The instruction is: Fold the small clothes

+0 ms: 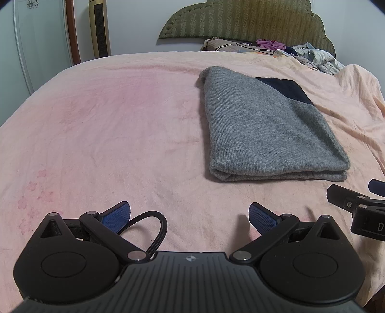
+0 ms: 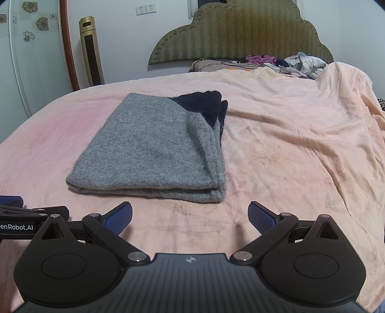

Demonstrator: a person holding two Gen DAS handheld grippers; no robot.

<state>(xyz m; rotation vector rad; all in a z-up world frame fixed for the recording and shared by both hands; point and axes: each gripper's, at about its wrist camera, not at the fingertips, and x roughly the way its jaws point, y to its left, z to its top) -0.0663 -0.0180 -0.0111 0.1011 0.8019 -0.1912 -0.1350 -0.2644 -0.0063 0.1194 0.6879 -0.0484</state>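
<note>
Item: one grey knit garment (image 1: 264, 125), folded into a single flat oblong with a dark navy panel (image 1: 286, 88) showing at its far end, is lying on one bed under a pink blanket (image 1: 108, 125). In the left wrist view the garment is sitting right of centre; in the right wrist view the same garment (image 2: 149, 146) is sitting left of centre, its navy panel (image 2: 207, 103) at the far right corner. Its long axis is running from the near edge of the bed toward the headboard (image 1: 245, 21), with the thick folded edge facing the cameras and the layered open edges stacking along its right side in the right wrist view. Grippers: two. The left gripper (image 1: 190, 218) is hovering low over bare blanket short of the garment, its two blue-padded fingers (image 1: 118, 218) spread wide and holding nothing. The right gripper (image 2: 190, 218) is hovering just short of the garment's near edge, its two blue fingers (image 2: 262, 218) likewise spread wide and empty. Each gripper is showing at the edge of the other's view, so the pair are sitting side by side. Background: one heap of loose clothes (image 2: 288, 62) is lying at the head of the bed, and one gold tower appliance (image 2: 91, 50) is standing against the wall.
</note>
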